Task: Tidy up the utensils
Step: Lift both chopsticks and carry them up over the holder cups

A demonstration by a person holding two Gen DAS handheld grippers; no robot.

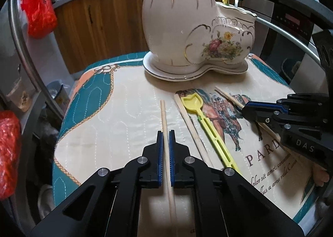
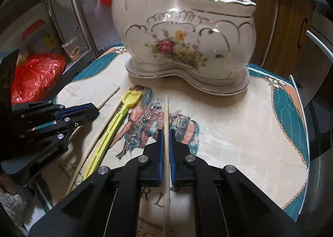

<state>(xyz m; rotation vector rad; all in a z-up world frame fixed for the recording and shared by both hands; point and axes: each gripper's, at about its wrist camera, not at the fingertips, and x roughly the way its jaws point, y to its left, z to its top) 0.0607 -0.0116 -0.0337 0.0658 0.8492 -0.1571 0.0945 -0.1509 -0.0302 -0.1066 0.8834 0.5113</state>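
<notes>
Left gripper (image 1: 165, 132) jaws clamp a pale wooden chopstick (image 1: 163, 116); right gripper (image 2: 165, 132) jaws clamp another wooden chopstick (image 2: 166, 112), both over the quilted printed mat (image 1: 124, 112). Between them lie a yellow plastic spatula (image 1: 199, 112) and a loose chopstick (image 1: 187, 116). Beyond the jaws stands the cream floral ceramic holder (image 2: 183, 45); only the right view shows its right mat edge (image 2: 299, 112).

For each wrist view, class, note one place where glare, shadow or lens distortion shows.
Left wrist view: fisheye bends the metal rail into an arc, and window glare streaks the ceramic holder. Right wrist view: the same holder shows blurred highlights near its rim, and the right claw throws a soft shadow on the mat.
</notes>
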